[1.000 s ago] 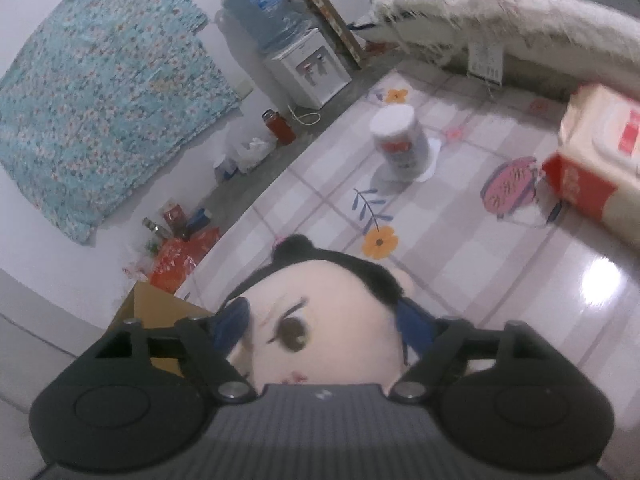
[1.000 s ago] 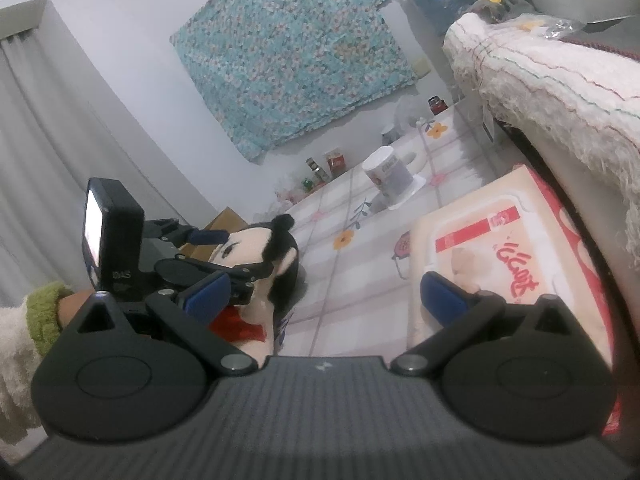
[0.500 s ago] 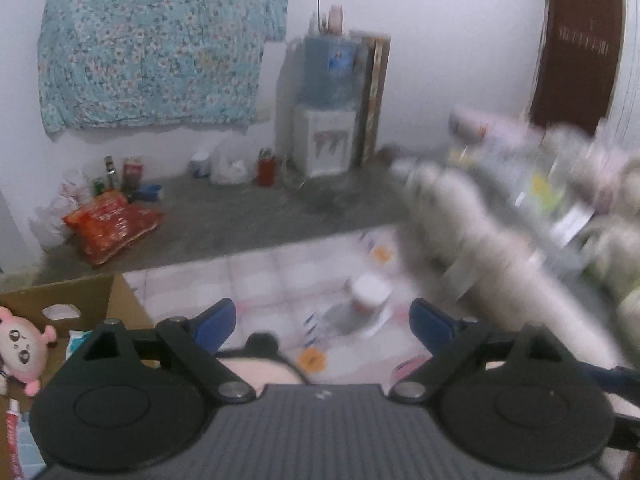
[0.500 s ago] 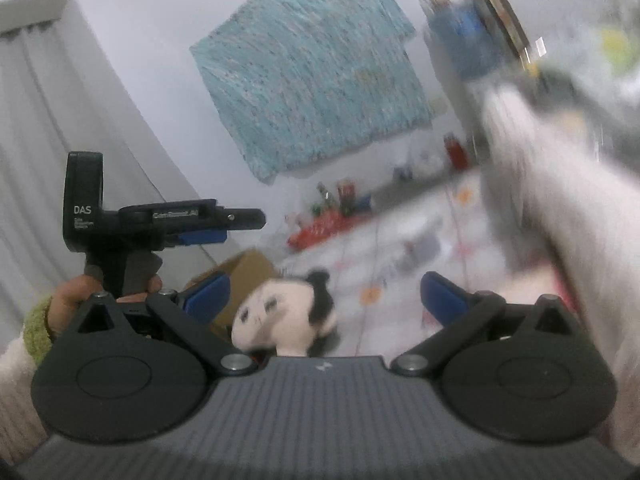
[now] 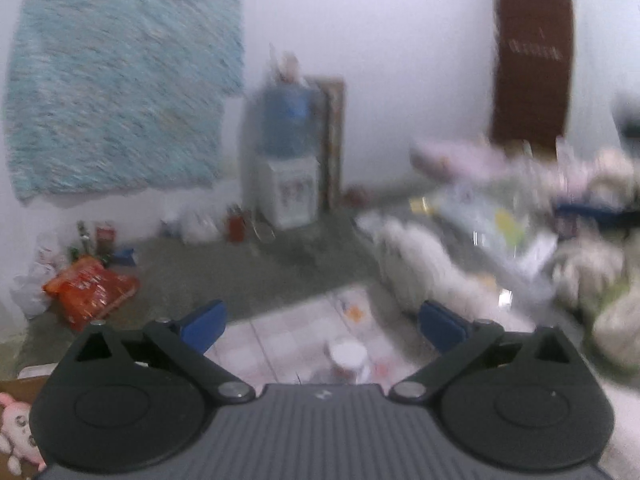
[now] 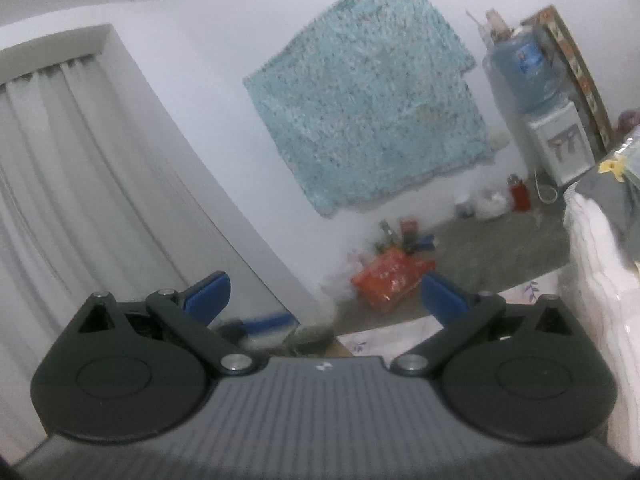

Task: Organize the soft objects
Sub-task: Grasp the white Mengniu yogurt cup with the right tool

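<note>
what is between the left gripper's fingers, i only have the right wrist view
observer: Nothing. The left gripper has just been opening its jaws; they stand wide, with only the room showing past them.
operator: any soft toy in its view
observer: Yes, a pink plush toy with big eyes sits at the lower left edge, next to a strip of brown cardboard.
operator: what's under the gripper
observer: A round white-lidded canister stands on the pink checked floor mat, just ahead of the gripper body.
</note>
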